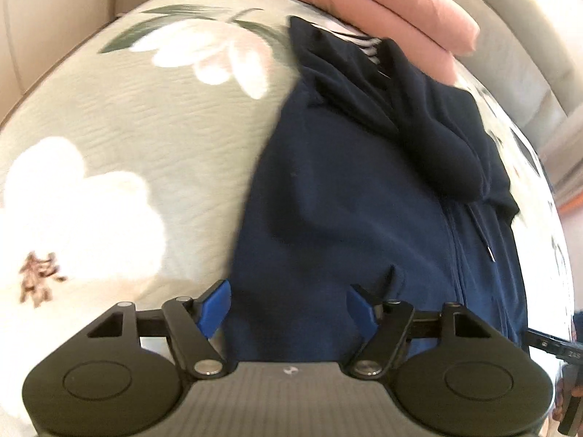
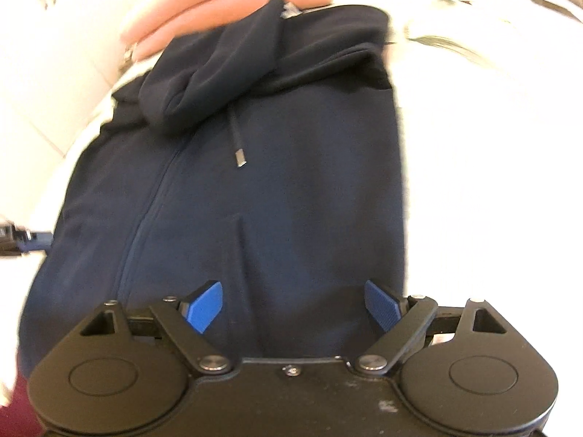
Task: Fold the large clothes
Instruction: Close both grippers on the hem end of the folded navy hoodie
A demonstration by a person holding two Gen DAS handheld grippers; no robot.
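Both grippers, left (image 1: 288, 307) & right (image 2: 293, 306), hang w/ jaws apart over my navy hoodie (image 1: 364, 200), gripping nothing. Hoodie lies on floral bedspread (image 1: 145, 138), hood end touching pink folded bedding (image 1: 382, 3).

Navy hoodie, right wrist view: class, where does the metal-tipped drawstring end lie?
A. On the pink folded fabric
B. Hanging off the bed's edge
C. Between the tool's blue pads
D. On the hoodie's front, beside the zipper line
D: the drawstring tip rests on the front panel of the navy hoodie, just right of the zipper line and well above the open right tool, clear of its pads.
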